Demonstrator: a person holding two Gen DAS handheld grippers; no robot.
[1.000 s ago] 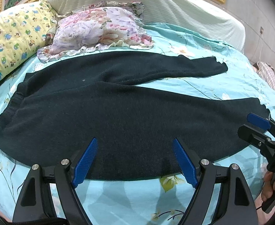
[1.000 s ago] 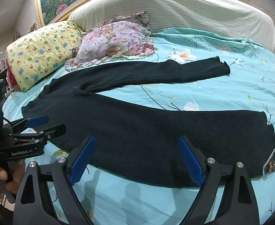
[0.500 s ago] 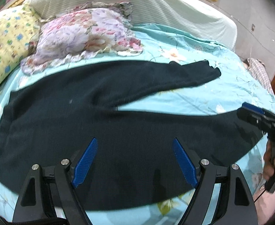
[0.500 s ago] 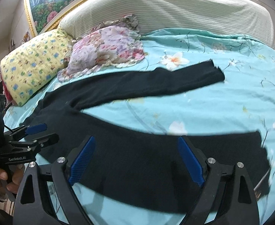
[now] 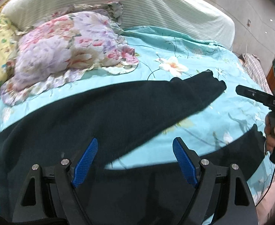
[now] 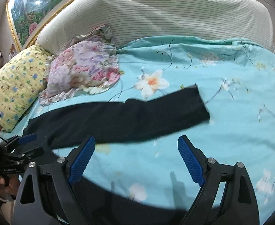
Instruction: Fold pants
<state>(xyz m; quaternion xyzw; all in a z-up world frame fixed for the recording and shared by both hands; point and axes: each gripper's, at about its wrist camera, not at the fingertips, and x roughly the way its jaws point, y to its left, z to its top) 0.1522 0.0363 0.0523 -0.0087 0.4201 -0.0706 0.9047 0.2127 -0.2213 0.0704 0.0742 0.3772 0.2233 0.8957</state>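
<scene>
Pants: black, flat on the teal bedsheet, legs splayed apart, far leg reaching toward the headboard.
Pillows: floral pillow just beyond pants.
Left gripper: fingers spread, over pants, nothing held.
Right gripper: fingers spread, nothing held, over sheet between legs.

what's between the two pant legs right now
Only bare floral bedsheet between the far leg and near leg of the pants, clearest in the right wrist view.
</scene>
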